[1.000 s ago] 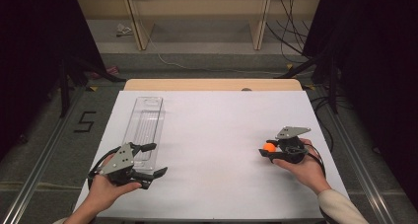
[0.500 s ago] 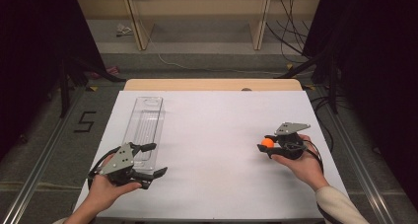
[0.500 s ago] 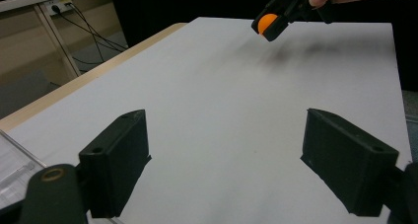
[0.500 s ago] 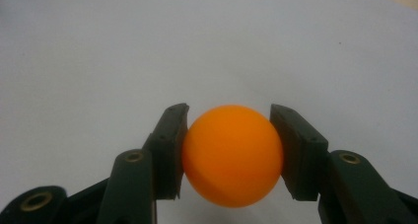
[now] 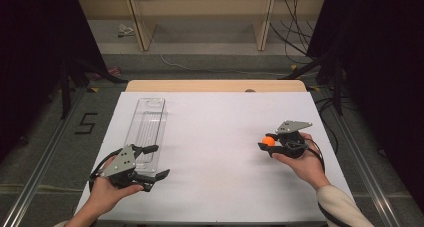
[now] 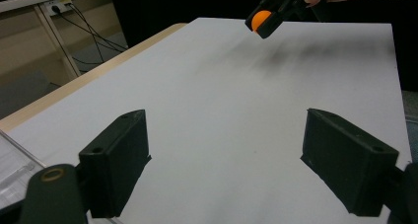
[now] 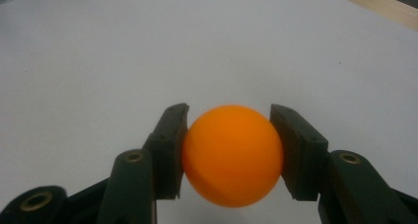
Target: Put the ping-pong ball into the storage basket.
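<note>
The orange ball (image 7: 231,155) between the pads of the right hand-held gripper (image 7: 230,152) looks like smooth plastic with a soft, satin sheen. The pads (image 7: 170,150) pressing it are matt black, faintly grainy, with brass-coloured rivets behind them. Beneath it, the tabletop (image 5: 225,137) is a matt white sheet, edged beyond in pale wood. Beside the left hand-held gripper (image 5: 152,164), a clear glossy plastic tray (image 5: 147,124) shows ribbing.

Right tongs (image 5: 267,146) clamped, left tongs (image 5: 156,162) spread wide.
</note>
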